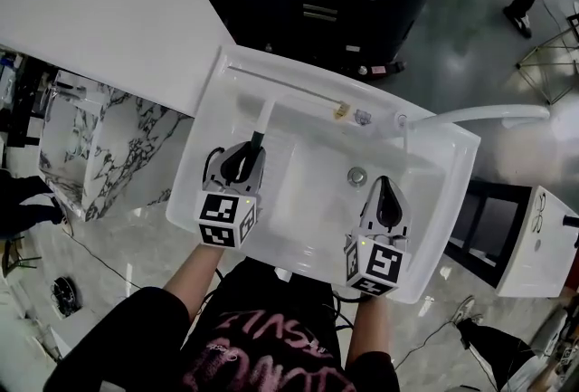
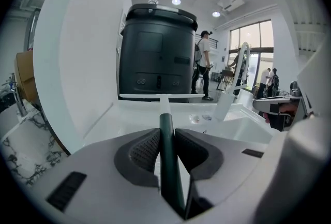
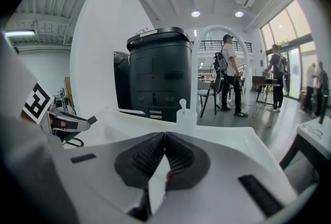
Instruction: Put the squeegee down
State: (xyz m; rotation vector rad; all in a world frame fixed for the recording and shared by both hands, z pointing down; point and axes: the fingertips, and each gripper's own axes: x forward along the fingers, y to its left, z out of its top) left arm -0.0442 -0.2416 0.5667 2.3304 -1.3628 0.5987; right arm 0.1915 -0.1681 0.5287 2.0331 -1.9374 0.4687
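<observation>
Two tools work over a white sink [image 1: 192, 175]: the left hand-held gripper [image 1: 256, 140] is clamped on the dark green handle of the squeegee [image 1: 265, 114], its ribbed pads pressing the handle from both sides in the left gripper view [image 2: 166, 150]. From the grip the handle turns into a white neck that reaches forward to a long thin blade lying across the sink's back ledge, just in front of a dark cabinet [image 2: 158, 57]; whether the blade touches the ledge cannot be told. The right hand-held gripper [image 1: 387, 187] hangs over the basin near the drain [image 1: 357, 175], its jaws pressed together with nothing between them [image 3: 165, 137], pointing toward the white faucet [image 1: 479, 116]
</observation>
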